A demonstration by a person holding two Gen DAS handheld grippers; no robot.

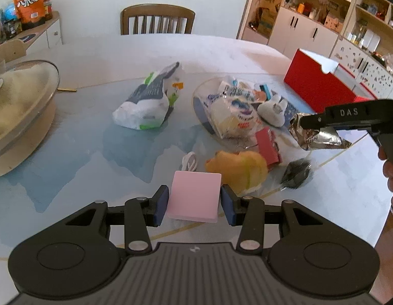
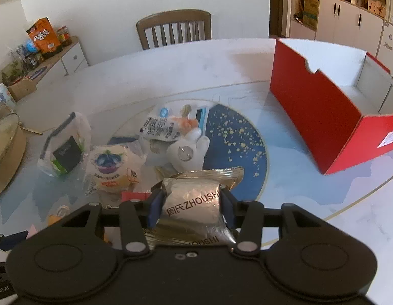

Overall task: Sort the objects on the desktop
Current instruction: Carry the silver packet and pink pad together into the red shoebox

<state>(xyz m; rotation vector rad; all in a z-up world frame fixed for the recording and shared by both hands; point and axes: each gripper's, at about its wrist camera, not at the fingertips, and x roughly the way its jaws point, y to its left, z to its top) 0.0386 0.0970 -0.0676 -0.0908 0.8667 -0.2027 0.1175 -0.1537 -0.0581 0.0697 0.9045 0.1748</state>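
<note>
While the left tongs [image 1: 194, 202] reach level across the tabletop [image 1: 94, 137] toward 12 o'clock, their two blue pads stand on either side of a pink card [image 1: 195, 195], close to its edges and partly spread; whether they actually press it cannot be told. The pink card is a plain, flat square with rounded corners, lying low over the tabletop at the near end of the clutter. Just past it, at 1 o'clock, sits a yellow lump [image 1: 237, 169] beside a red packet [image 1: 268, 147].

The right tongs [image 2: 190, 204] are raised above the tabletop and pinched firmly on a silver foil packet [image 2: 193, 207]. In the left wrist view they enter from 3 o'clock with the person's fingers [image 1: 390, 167] on the handle. The silver foil packet is crinkled, puffed and printed "ZHOUSHI", with a crimped end sticking out past the pads. Below it lies a blue plate [image 2: 242, 137] heaped with snack bags and a white plush toy [image 2: 188, 150]. A red box [image 2: 320, 124] stands open at 2 o'clock.
</note>
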